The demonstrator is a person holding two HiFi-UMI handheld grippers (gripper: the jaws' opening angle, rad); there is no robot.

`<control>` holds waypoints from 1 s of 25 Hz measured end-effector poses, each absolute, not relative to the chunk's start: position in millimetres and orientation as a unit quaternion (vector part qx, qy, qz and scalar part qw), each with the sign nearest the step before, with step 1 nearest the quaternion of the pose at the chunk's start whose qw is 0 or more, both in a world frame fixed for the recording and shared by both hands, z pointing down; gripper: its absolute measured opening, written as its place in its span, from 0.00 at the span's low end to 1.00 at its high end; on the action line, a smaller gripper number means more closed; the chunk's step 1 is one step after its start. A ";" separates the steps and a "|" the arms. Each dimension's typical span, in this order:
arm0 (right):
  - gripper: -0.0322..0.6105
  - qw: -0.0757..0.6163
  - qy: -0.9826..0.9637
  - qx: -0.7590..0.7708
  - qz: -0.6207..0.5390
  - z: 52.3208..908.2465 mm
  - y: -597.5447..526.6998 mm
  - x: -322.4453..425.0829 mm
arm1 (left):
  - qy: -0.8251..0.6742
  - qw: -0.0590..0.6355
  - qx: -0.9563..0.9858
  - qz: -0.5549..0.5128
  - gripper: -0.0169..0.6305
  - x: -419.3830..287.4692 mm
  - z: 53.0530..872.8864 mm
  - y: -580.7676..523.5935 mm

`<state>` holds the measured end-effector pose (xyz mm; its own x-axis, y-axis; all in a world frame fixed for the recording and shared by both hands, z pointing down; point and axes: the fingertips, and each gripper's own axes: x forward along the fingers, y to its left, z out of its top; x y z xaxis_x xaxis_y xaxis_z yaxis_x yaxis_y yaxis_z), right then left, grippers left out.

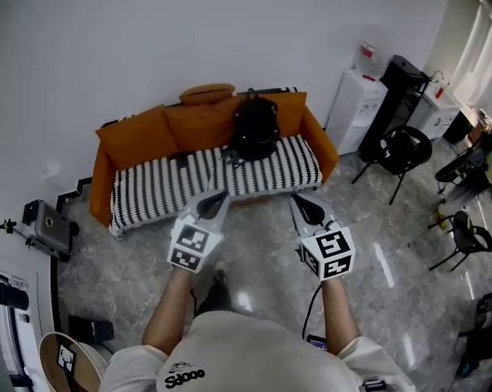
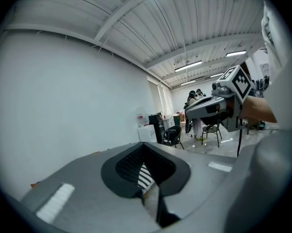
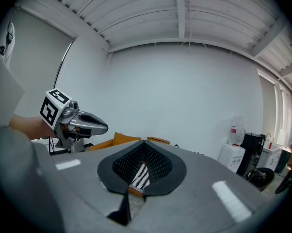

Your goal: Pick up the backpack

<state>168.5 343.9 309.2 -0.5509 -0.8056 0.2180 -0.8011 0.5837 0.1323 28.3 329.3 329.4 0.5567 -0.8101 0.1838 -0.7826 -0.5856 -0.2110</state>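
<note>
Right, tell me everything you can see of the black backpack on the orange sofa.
The black backpack is rounded, of dark fabric-like material, with a loop handle on top. It stands upright on the orange sofa, its base on the black-and-white striped seat cover, its back against the orange cushions. Dark straps seem to trail at its front. Nothing grips it.

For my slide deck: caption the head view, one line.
Left gripper and right gripper, shut and empty, face the black backpack on an orange sofa.
</note>
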 end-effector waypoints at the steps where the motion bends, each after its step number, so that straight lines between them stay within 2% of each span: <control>1: 0.05 0.128 -0.880 0.457 -0.009 309.9 339.8 168.8 | 0.450 0.053 -0.882 -0.132 0.04 29.6 330.7 324.7; 8: 0.05 0.128 -0.874 0.469 -0.008 312.6 288.0 162.8 | 0.439 0.056 -0.888 -0.128 0.04 22.3 335.8 267.3; 25: 0.05 0.140 -0.855 0.500 0.006 312.0 77.8 121.4 | 0.406 0.049 -0.901 -0.142 0.04 -9.9 340.7 48.4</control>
